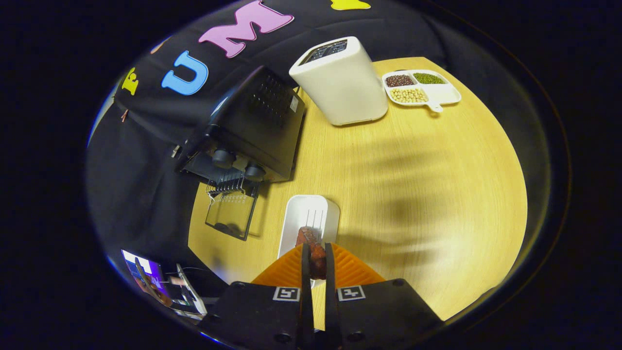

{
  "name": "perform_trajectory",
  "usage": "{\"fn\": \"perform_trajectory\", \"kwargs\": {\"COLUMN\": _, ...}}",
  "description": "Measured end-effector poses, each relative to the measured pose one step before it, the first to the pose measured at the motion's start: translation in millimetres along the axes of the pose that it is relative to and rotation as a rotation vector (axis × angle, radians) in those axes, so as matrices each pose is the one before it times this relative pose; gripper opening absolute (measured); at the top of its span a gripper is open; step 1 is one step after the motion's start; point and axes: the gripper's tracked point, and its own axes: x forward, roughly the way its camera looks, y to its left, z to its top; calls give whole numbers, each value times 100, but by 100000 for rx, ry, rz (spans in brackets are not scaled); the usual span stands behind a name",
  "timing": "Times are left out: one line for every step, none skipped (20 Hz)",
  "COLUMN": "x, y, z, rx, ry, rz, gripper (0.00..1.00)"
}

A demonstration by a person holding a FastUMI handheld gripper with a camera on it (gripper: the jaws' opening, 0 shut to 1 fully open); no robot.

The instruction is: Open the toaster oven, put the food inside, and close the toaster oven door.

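Fingers clamped on the meat, oven door already down.
The gripper (314, 260) pinches the reddish-brown food (313, 249) mid-length over the white tray (302, 214); it looks soft, greasy and light. The toaster oven (245, 133) stands open on the worktop (413, 184) beyond.

Light falls from above onto the pale wooden worktop (437, 194), leaving it bright, with broad soft shadows streaking across its middle and a darker blot ahead of the fingers (317, 262). The fisheye lens bends the worktop's rim into a curve and dims the edges. The black toaster oven (252, 126) reads dark, with little detail.
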Motion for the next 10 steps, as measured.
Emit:
{"fn": "perform_trajectory", "kwargs": {"x": -402, "y": 117, "z": 148, "rx": -624, "ry": -1346, "rz": -857, "gripper": 11}}
{"fn": "perform_trajectory", "kwargs": {"x": -276, "y": 190, "z": 2, "rx": -1054, "ry": -1188, "rz": -372, "gripper": 11}}
{"fn": "perform_trajectory", "kwargs": {"x": -310, "y": 196, "z": 74, "rx": -1056, "ry": -890, "rz": -646, "gripper": 11}}
{"fn": "perform_trajectory", "kwargs": {"x": -369, "y": 391, "z": 163, "rx": -1748, "ry": -1477, "rz": -576, "gripper": 11}}
{"fn": "perform_trajectory", "kwargs": {"x": -497, "y": 469, "z": 315, "rx": -1940, "ry": -2042, "rz": -779, "gripper": 11}}
{"fn": "perform_trajectory", "kwargs": {"x": -701, "y": 659, "z": 241, "rx": -2432, "ry": -1980, "rz": -530, "gripper": 11}}
{"fn": "perform_trajectory", "kwargs": {"x": -676, "y": 1076, "z": 476, "rx": -2216, "ry": -2486, "rz": -99, "gripper": 11}}
{"fn": "perform_trajectory", "kwargs": {"x": -414, "y": 1230, "z": 418, "rx": -1437, "ry": -2407, "rz": 561, "gripper": 11}}
{"fn": "perform_trajectory", "kwargs": {"x": -298, "y": 1586, "z": 577, "rx": -454, "ry": -2891, "rz": 1064, "gripper": 11}}
{"fn": "perform_trajectory", "kwargs": {"x": -188, "y": 1814, "z": 503, "rx": 568, "ry": -3282, "rz": 1283, "gripper": 11}}
